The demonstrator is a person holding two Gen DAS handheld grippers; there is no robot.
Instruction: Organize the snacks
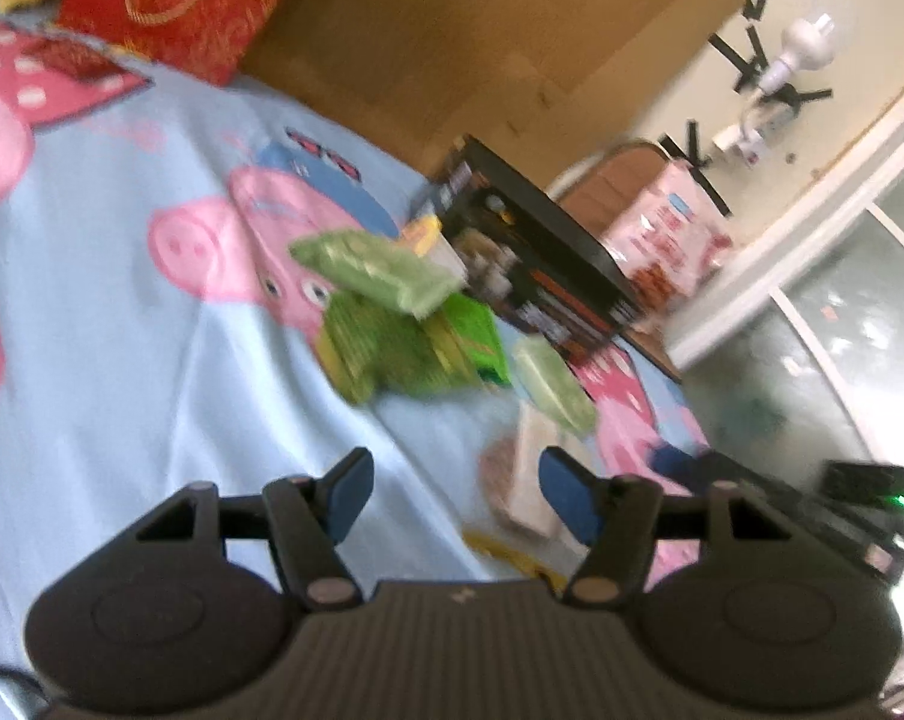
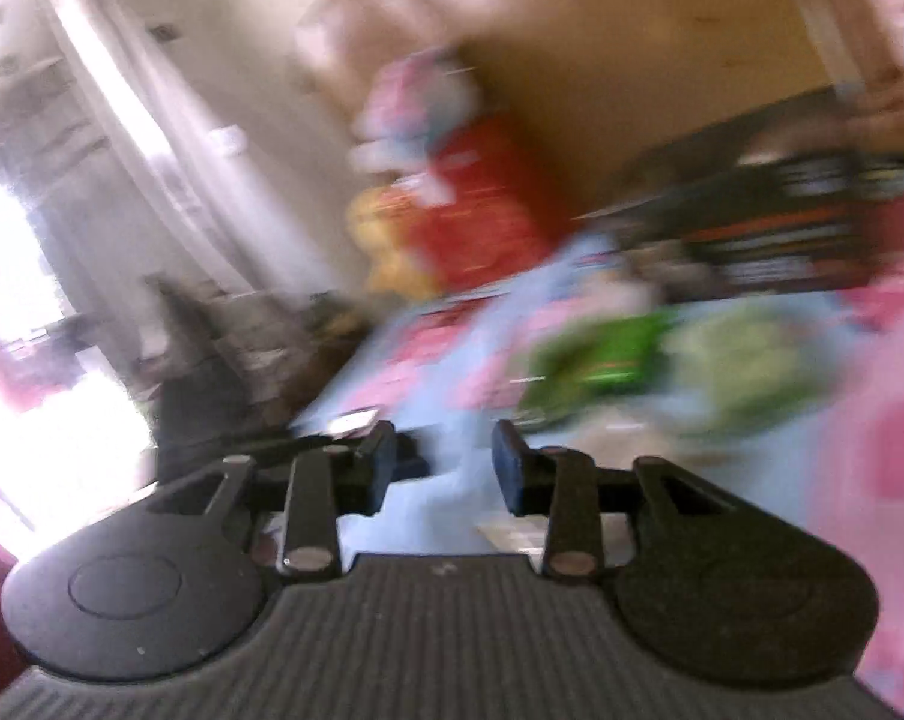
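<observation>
Several green snack packets lie heaped on a light blue cartoon-pig bed sheet, with a pale green packet and a whitish packet nearer to me. A dark open box holding snacks stands behind the heap. My left gripper hovers open above the sheet, short of the heap, nothing between its pads; the whitish packet lies just beyond its right finger. The right wrist view is badly blurred: my right gripper is open and empty, with green packets ahead to the right and the dark box behind.
A red patterned cushion and a brown headboard lie beyond the sheet. A pink-and-white box sits right of the dark box. A black device with a green light is at the right edge. Red and yellow blurred things stand ahead.
</observation>
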